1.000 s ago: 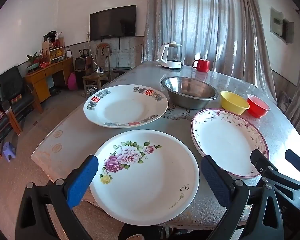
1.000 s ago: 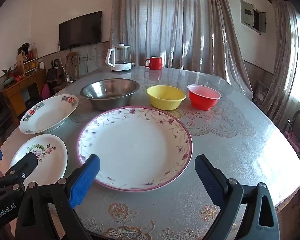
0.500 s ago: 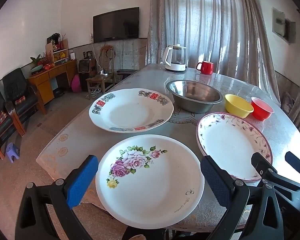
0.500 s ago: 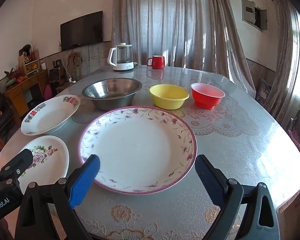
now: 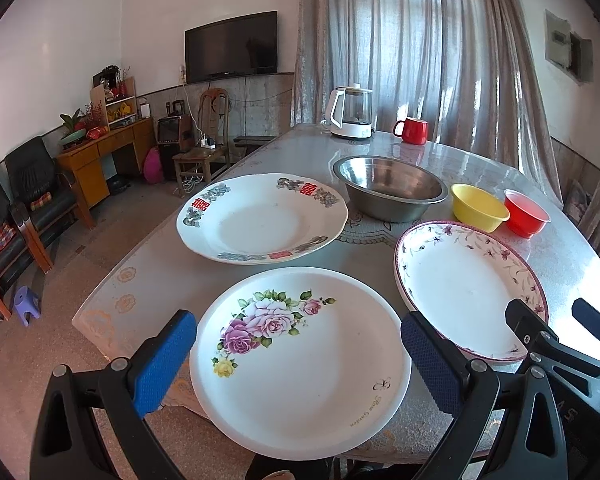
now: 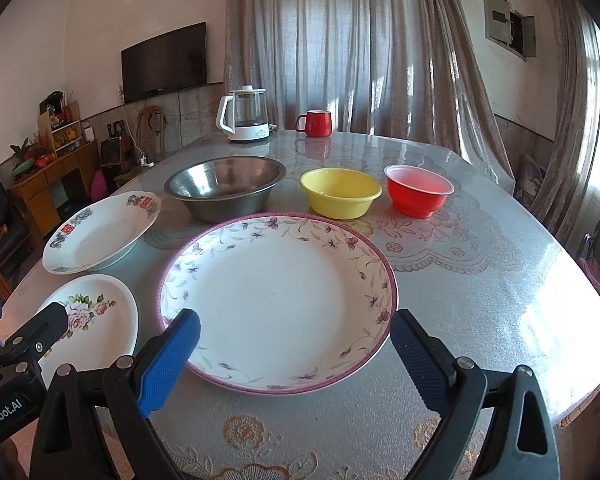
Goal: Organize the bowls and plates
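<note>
On the glossy worktop the rose plate overhangs the near edge, lying between the left tongs, whose jaws stand wide apart. A clumsy nudge could tip it off. The right tongs, also apart, flank the vine plate; pinching its thin rim may slip.

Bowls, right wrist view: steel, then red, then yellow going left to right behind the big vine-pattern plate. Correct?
Not quite: the order is steel bowl, yellow bowl, then red bowl, so red sits farthest right. The right wrist view shows it. They do stand behind the big vine-pattern plate.
</note>
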